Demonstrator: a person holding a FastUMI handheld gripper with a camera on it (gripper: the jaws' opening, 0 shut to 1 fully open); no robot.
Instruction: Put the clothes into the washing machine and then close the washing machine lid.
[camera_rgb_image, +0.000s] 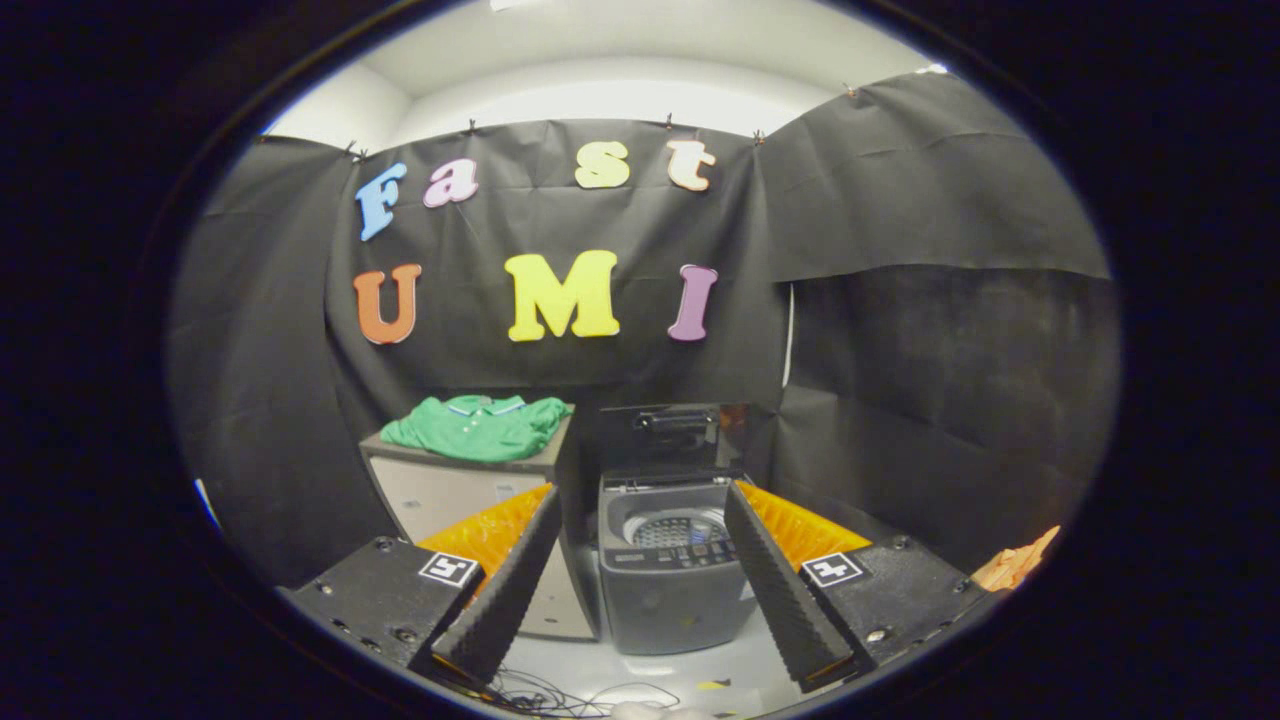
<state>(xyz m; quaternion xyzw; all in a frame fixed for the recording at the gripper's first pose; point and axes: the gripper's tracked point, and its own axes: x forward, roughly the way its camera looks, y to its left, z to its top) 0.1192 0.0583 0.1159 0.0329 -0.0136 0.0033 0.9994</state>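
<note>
On the left, a green shirt (480, 425) lies crumpled on top of a pale cabinet (440, 495), beyond the left finger. The gripper (640, 585) hangs with its fingers (505, 590) spread wide apart, grasping nothing. Between them and a little ahead stands a small grey washing machine (668, 590) on the white floor (690, 675), just beside the cabinet. Its lid (665, 432) is raised upright at the back, and the metal drum (672, 527) shows inside. Loose cables (560, 695) lie on the floor just below the fingers. Far right, an orange scrap (1015, 565) sits beyond the right finger.
</note>
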